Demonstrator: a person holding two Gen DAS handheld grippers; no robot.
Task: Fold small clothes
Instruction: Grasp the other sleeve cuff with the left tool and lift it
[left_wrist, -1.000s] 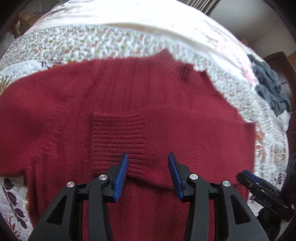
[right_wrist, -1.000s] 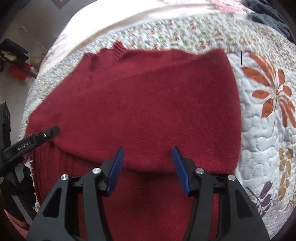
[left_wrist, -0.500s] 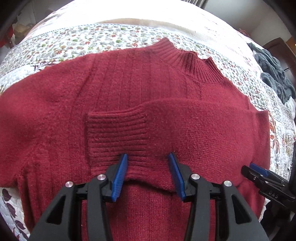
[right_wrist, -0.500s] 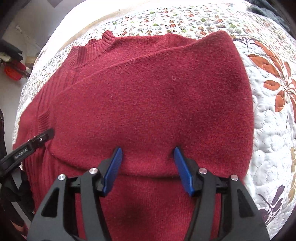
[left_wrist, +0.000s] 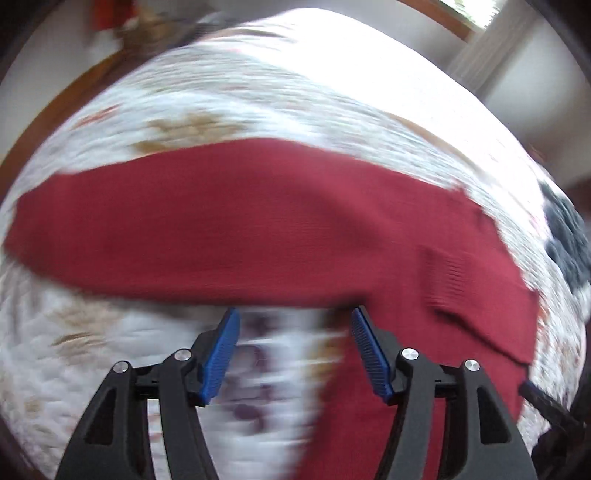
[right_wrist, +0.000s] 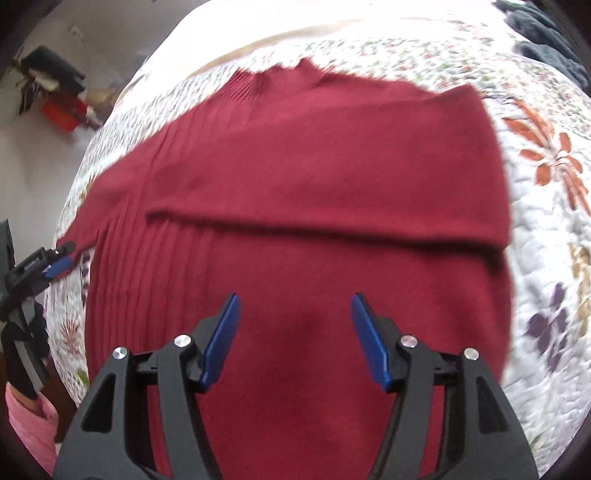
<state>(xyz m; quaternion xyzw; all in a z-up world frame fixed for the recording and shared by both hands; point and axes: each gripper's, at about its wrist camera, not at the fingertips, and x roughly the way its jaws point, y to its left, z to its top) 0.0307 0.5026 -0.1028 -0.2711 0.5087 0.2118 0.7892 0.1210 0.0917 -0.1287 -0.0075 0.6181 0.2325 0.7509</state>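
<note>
— Red sweater (right_wrist: 314, 192) lies flat on the quilt (right_wrist: 546, 229) of the bed, one sleeve (right_wrist: 332, 206) folded across its chest. Which step is this?

— Sleeves, I judge. The other sleeve (left_wrist: 221, 221) stretches out sideways from the sweater's body.

— And the tongs?

— Left tongs (left_wrist: 295, 350) gape empty just beside that sleeve's lower edge; right tongs (right_wrist: 295, 339) gape empty above the sweater's lower body. Next, pinch the outstretched sleeve and carry it across the chest.

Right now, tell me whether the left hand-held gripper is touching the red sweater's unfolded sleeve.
Cannot tell. In the blurred left wrist view, the left hand-held gripper is open with its fingertips at the sleeve edge, showing neither contact nor gap plainly. The right wrist view is no clearer.
</note>
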